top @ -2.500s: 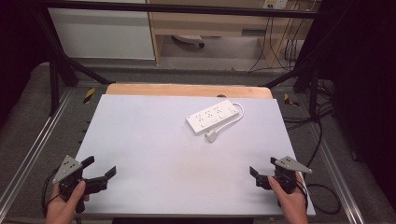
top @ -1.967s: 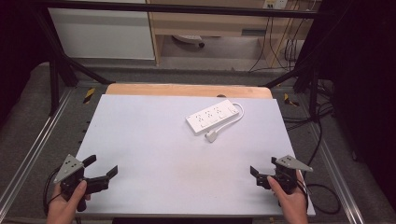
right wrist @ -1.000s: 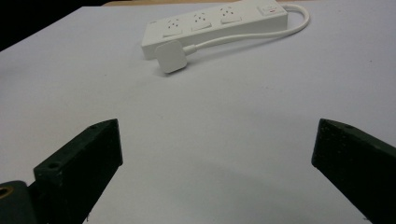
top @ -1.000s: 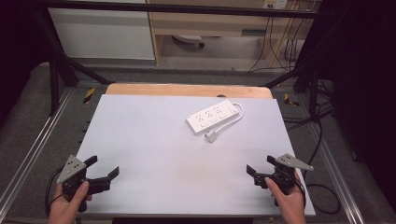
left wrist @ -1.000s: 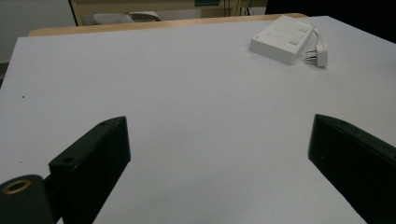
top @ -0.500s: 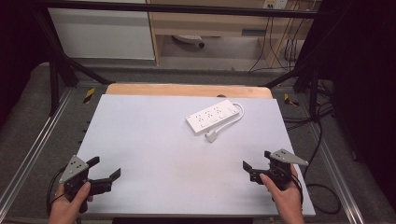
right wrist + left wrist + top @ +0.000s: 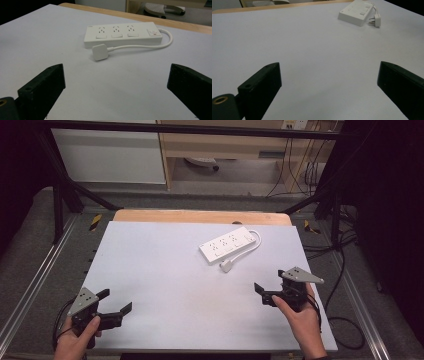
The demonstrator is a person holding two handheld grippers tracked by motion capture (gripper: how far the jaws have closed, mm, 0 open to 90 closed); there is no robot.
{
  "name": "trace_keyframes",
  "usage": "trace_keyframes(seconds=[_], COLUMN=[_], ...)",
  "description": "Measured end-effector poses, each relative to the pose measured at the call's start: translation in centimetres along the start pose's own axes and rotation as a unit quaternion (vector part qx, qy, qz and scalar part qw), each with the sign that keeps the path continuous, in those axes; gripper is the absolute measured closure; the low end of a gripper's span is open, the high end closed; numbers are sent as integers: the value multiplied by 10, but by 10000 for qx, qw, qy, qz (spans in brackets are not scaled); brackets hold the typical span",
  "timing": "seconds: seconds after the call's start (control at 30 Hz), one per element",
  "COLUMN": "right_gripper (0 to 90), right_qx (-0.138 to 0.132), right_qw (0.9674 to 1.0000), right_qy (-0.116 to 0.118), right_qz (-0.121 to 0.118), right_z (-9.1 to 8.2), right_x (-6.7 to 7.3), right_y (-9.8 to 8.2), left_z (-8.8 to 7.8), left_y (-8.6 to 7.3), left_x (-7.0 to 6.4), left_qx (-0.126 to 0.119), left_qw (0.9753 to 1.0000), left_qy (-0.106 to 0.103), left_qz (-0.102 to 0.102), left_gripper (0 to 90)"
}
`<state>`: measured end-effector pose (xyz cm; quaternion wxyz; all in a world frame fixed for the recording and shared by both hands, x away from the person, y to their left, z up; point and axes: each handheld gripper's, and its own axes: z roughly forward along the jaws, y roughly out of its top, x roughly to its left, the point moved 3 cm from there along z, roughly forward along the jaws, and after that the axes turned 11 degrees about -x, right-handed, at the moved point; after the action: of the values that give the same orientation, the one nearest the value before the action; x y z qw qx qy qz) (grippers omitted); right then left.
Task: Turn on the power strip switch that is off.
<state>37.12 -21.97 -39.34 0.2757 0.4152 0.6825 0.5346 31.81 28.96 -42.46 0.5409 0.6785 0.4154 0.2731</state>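
A white power strip (image 7: 225, 246) lies right of centre on the white tabletop (image 7: 160, 265), its cable looped round to a white plug (image 7: 227, 266) lying just in front of it. My right gripper (image 7: 263, 294) hovers open a short way to the front right of the plug, with nothing between its jaws. In the right gripper view the power strip (image 7: 122, 33) and plug (image 7: 100, 52) lie ahead of the right gripper (image 7: 116, 72). My left gripper (image 7: 116, 301) stands open and empty at the front left corner. The left gripper view shows the power strip (image 7: 355, 12) far off beyond the left gripper (image 7: 329, 71).
A wooden strip (image 7: 200, 216) borders the table's far edge. Metal rails (image 7: 45, 270) run along both sides, with black frame legs and cables on the floor beyond. A white cabinet (image 7: 110, 155) stands at the back left.
My right gripper has moved forward and left, closer to the plug. The left gripper has shifted slightly to the right. Both jaws stay open.
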Motion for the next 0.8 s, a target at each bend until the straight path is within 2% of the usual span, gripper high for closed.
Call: trace_keyframes(seconds=[0.1,0.27,0.43,0.57,0.63,0.7,0.8], right_gripper=[19,19,17,17,18,19,17], right_qx=[-75,-225,-283,-347,-460,-448,-439], right_qw=[9999,9994,9993,9988,9985,9987,9989], right_qy=[136,33,-65,-55,49,61,80], right_qz=[-9,257,232,327,287,241,126], right_z=[2,7,14,18,20,21,27], right_x=[0,-4,-5,-5,-5,-5,-7], right_y=[9,20,26,30,35,39,55], left_z=[1,0,0,0,1,0,0], left_y=[0,0,0,0,0,0,1], left_x=[0,0,0,0,0,0,0], left_qx=[2,11,17,21,19,21,-16], left_qw=[10000,10000,10000,10000,10000,10000,10000], left_qy=[0,6,-1,-19,-35,-24,-15], left_qz=[-14,18,28,23,15,35,40], left_gripper=[55,55,55,55,55,55,55])
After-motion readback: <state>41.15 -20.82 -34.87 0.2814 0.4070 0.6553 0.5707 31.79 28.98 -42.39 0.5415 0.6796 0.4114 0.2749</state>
